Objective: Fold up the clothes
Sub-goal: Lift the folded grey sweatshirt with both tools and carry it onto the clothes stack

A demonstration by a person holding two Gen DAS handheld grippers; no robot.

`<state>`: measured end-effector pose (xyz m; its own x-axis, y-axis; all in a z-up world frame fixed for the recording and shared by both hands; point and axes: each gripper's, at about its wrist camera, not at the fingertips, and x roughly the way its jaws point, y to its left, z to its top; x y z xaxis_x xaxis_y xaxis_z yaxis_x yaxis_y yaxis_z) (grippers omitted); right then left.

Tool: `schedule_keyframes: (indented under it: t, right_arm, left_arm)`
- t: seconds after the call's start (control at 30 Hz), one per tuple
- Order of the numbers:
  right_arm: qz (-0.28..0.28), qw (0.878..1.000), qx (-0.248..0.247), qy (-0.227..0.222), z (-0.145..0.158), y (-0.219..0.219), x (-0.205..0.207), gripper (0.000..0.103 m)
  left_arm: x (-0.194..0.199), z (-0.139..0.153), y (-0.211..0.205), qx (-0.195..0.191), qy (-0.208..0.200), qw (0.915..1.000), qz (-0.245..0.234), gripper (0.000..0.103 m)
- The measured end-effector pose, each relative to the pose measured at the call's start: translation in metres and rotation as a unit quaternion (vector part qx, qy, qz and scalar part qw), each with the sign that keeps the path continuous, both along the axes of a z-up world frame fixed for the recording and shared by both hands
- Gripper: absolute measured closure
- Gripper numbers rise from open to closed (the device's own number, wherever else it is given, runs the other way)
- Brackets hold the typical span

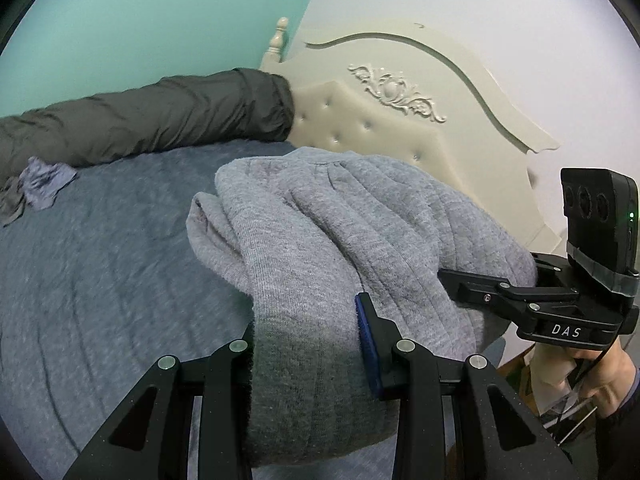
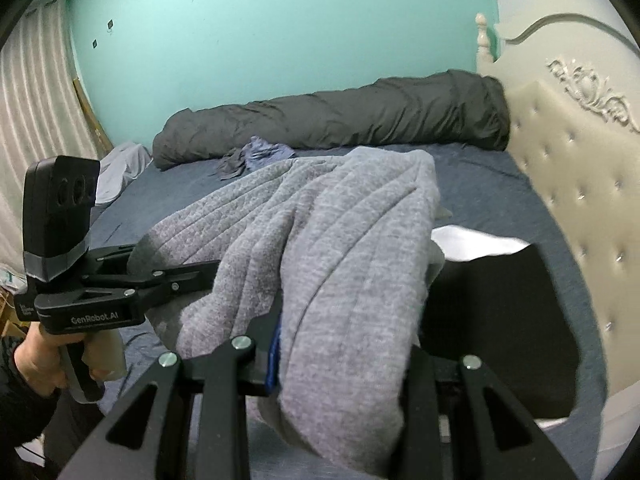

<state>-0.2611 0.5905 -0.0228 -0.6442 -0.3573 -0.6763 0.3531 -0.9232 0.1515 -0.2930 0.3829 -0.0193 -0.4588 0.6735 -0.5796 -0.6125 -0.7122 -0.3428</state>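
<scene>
You hold the grey garment (image 1: 320,248) bunched above the bed (image 1: 100,260), both the left gripper (image 1: 308,344) and right gripper (image 2: 340,344) pinching it. A black cloth (image 2: 500,320) lies near the headboard (image 2: 568,184); a dark roll (image 2: 340,116) lies along the bed's far edge.

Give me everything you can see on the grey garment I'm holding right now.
The grey garment is a soft, ribbed knit, bunched in thick folds rather than flat. It hangs lifted above the blue bedspread, stretched between the left gripper and right gripper, each shut on a fold. Which kind of garment it is cannot be told.
</scene>
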Motion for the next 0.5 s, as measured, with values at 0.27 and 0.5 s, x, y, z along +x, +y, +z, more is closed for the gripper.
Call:
schedule_keyframes:
  t: [0.27, 0.5]
  right_arm:
    - [-0.004, 1.000, 0.025, 0.012, 0.004, 0.071, -0.008, 0.073]
    - [0.000, 0.999, 0.052, 0.008, -0.002, 0.121, -0.021, 0.073]
  left_arm:
    - [-0.015, 0.000, 0.070, 0.010, 0.002, 0.9999, -0.011, 0.066]
    - [-0.020, -0.014, 0.126, 0.020, -0.010, 0.9996, -0.018, 0.066]
